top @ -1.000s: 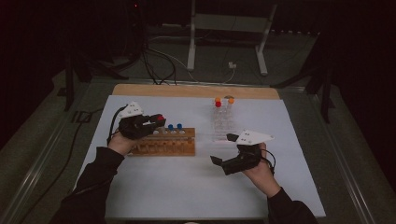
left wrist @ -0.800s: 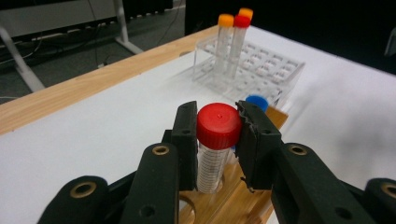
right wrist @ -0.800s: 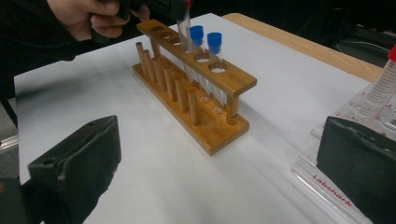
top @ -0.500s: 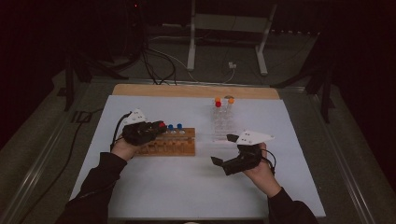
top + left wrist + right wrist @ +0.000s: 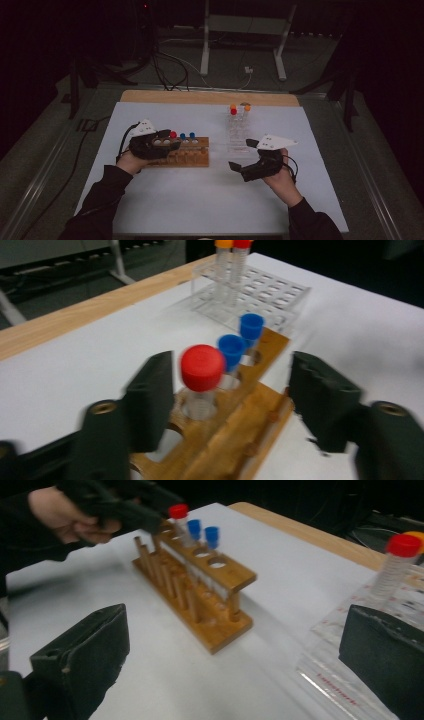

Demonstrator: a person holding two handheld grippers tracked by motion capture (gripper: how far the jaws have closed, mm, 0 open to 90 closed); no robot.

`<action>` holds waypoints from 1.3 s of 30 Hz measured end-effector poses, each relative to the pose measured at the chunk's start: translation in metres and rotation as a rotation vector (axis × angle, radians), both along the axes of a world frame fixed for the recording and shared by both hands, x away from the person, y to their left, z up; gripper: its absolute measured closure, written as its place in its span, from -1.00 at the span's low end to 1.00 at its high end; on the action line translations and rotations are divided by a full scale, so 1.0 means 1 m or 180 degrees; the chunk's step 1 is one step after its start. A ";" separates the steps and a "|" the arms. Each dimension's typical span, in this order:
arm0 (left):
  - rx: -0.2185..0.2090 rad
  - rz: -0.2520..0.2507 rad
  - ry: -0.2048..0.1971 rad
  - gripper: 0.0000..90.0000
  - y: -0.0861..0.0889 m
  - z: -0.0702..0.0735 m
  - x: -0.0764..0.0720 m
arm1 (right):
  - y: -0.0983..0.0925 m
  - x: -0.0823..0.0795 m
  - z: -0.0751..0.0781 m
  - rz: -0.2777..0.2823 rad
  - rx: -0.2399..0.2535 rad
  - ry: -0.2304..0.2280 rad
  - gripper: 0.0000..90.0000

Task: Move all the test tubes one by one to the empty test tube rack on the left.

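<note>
A white sheet covers the table (image 5: pixel 200 200), with a bare wooden strip along its far edge and a dark room with cables and a metal stand behind. The left gripper (image 5: pixel 227 385) has just been opening; its jaws stand apart around the red-capped tube (image 5: pixel 201 372), which sits upright in the wooden rack (image 5: pixel 192 155) beside two blue-capped tubes (image 5: pixel 240 340). The right gripper (image 5: pixel 240 155) hovers wide open and empty near the clear rack (image 5: pixel 237 135).

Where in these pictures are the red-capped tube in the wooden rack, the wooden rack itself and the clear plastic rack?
red-capped tube (image 5: pixel 202 367): left gripper view, on its red cap.
wooden rack (image 5: pixel 235 577): right gripper view, on its top board near the end.
clear plastic rack (image 5: pixel 272 292): left gripper view, on its gridded top.
</note>
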State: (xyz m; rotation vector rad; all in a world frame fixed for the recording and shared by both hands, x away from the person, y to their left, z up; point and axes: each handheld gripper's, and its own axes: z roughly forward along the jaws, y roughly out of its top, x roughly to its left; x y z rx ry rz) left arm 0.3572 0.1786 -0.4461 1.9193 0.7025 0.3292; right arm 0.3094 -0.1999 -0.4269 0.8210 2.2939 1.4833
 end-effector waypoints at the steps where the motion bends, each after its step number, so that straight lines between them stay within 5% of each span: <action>1: -0.0030 -0.0016 0.0004 -0.47 0.001 0.001 -0.002 | -0.002 0.003 0.001 -0.0022 0.0016 0.0006 -1.00; 9: -0.0039 -0.0227 0.0096 -0.95 0.001 0.006 -0.015 | -0.012 0.028 0.006 -0.0193 0.0089 -0.0010 -1.00; 23: -0.0128 -0.0362 0.0095 -0.99 0.004 0.008 -0.026 | -0.014 0.078 0.001 -0.0390 0.0044 0.0035 -1.00; 34: -0.0121 -0.0397 0.0063 -0.99 0.005 0.010 -0.026 | -0.004 0.112 -0.013 -0.0577 -0.0122 0.0227 -1.00; 39: -0.0131 -0.0425 0.0050 -0.99 0.003 0.011 -0.026 | -0.002 0.124 -0.016 -0.0671 -0.0148 0.0281 -0.66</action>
